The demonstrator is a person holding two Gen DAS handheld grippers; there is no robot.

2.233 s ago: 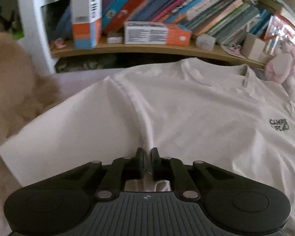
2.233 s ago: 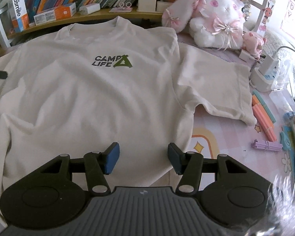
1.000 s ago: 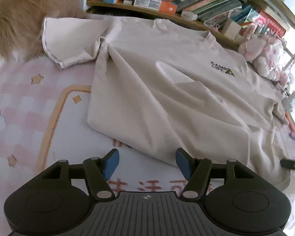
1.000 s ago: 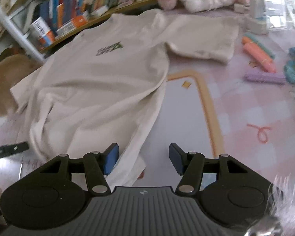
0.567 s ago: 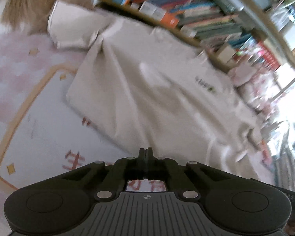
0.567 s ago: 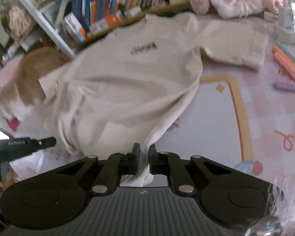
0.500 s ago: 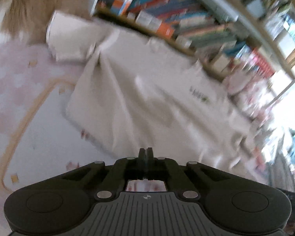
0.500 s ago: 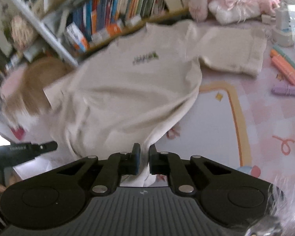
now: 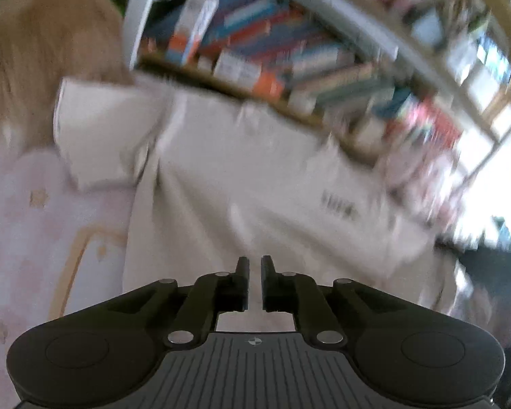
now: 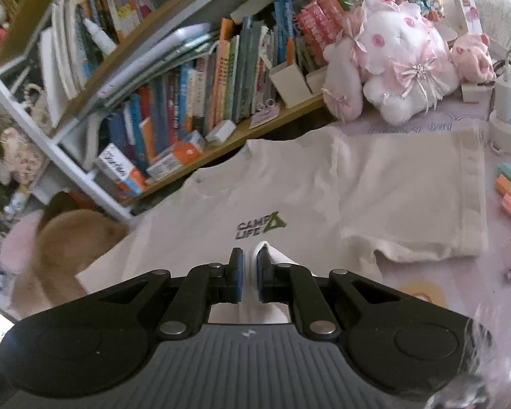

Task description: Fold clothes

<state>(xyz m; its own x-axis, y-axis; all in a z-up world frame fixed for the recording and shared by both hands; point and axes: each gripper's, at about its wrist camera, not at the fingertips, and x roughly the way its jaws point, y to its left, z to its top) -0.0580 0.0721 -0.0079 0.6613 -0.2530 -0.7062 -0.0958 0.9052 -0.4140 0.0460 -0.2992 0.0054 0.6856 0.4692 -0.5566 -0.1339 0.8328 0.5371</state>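
While angled downward, both tongs (image 10: 249, 274) pinching shirt (image 10: 289, 187).

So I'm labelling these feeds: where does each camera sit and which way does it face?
Left wrist: on the left claw, looking along its nearly shut fingers, down over the blurred cream T-shirt toward the bookshelf.
Right wrist: on the right claw, facing the bookshelf and plush rabbit; its fingers pinch a fold of the T-shirt.
Both share the shirt and bookshelf; no hand or sleeve shows.
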